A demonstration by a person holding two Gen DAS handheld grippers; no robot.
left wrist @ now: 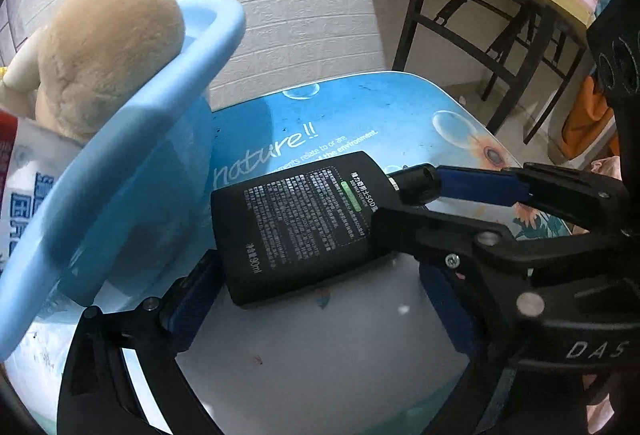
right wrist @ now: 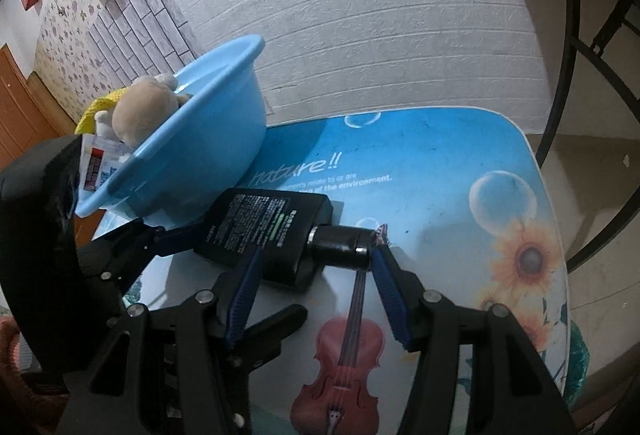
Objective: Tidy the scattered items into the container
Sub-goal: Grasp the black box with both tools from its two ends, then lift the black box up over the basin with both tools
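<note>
A flat black bottle (left wrist: pixel 300 223) with white print and a black cap lies on the blue printed table (left wrist: pixel 360 111), next to the light blue basin (left wrist: pixel 120 163). It also shows in the right wrist view (right wrist: pixel 264 231). My left gripper (left wrist: pixel 320 295) is open, its fingers on either side of the bottle's lower end. My right gripper (right wrist: pixel 316 263) is open around the bottle's neck and cap (right wrist: pixel 340 245), fingers apart from it. The basin (right wrist: pixel 208 139) holds a beige plush toy (right wrist: pixel 144 107), a yellow cloth and a white pack.
A white brick-pattern wall (right wrist: pixel 360 15) stands behind the table. A wooden table with black legs (left wrist: pixel 480 7) carrying pink items stands at the right. The table's right edge (right wrist: pixel 560 235) drops to the floor. A violin print (right wrist: pixel 344 355) marks the near tabletop.
</note>
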